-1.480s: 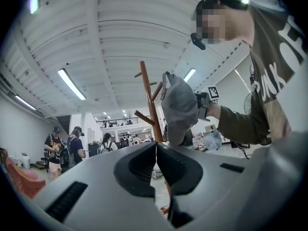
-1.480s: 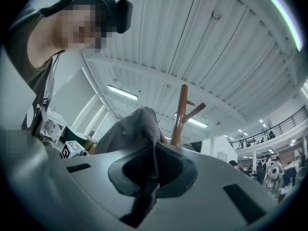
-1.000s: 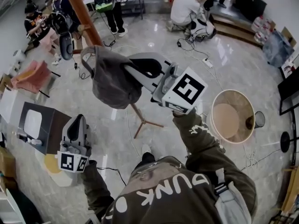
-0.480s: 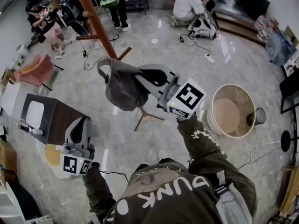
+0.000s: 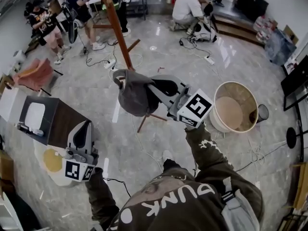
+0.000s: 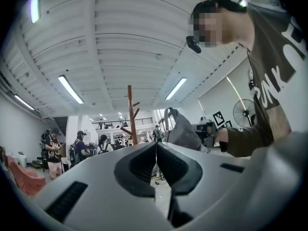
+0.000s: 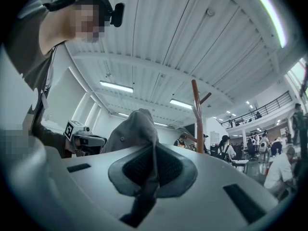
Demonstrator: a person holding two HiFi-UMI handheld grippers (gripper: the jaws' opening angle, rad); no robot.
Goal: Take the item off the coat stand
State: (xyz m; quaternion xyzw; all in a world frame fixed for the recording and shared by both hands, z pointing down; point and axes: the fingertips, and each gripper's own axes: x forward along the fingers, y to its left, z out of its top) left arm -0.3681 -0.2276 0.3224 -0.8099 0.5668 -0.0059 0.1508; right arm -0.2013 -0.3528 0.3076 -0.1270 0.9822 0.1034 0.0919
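A grey cap [image 5: 134, 94] hangs from my right gripper [image 5: 148, 84], which is shut on its fabric. The cap is held in the air, clear of the wooden coat stand [image 5: 117, 27] that rises behind it. In the right gripper view the cap's cloth [image 7: 136, 129] is pinched between the pads and the stand [image 7: 198, 114] is to the right. My left gripper [image 5: 83, 125] is low at the left, shut, with nothing in it. The left gripper view shows its jaws [image 6: 156, 144] closed together, the cap [image 6: 183, 131] to the right and the stand [image 6: 131, 113] far off.
A round beige tub [image 5: 236, 107] and a small dark bin [image 5: 263, 112] stand on the floor at the right. A dark box with a white top [image 5: 44, 121] is at the left. Cables lie across the floor. Several people are at the back.
The right gripper has drawn the cap down and away from the coat stand, which now lies farther back in the head view. The left gripper has shifted slightly too.
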